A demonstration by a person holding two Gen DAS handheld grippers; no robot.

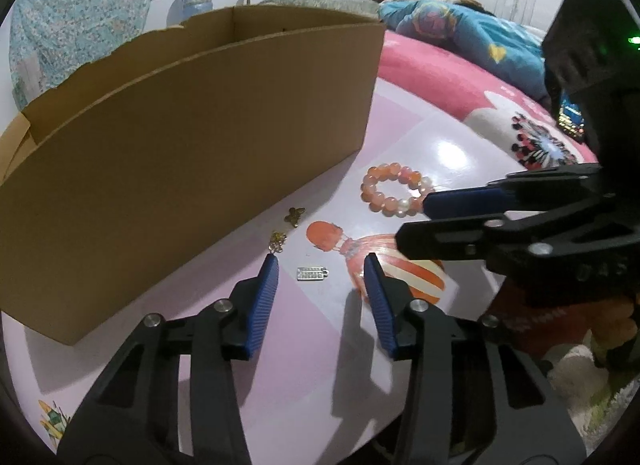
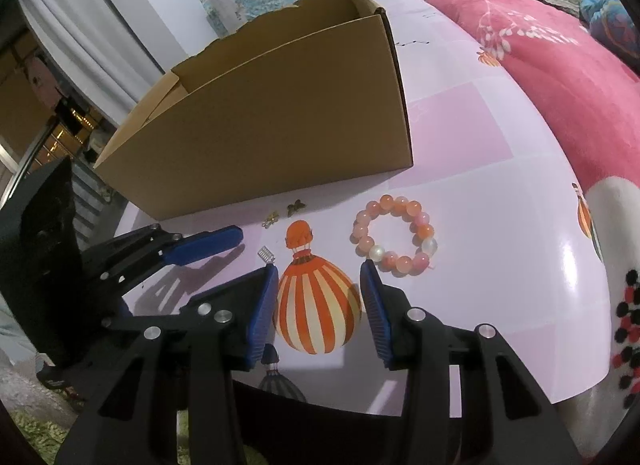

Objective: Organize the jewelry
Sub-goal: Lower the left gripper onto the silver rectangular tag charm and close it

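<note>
I'm hovering the left gripper [image 1: 322, 265] part-open, nothing gripped, over the silver charm [image 1: 313, 274] lying on the table [image 1: 400, 133] by the box [image 1: 180, 137], right gripper [image 2: 319, 275] also part-open, empty, nearing the bracelet [image 2: 394, 239].

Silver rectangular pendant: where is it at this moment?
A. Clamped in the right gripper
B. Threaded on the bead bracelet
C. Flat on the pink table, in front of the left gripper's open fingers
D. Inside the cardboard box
C: the silver pendant lies on the table just ahead of the left gripper, untouched by either pad.
</note>
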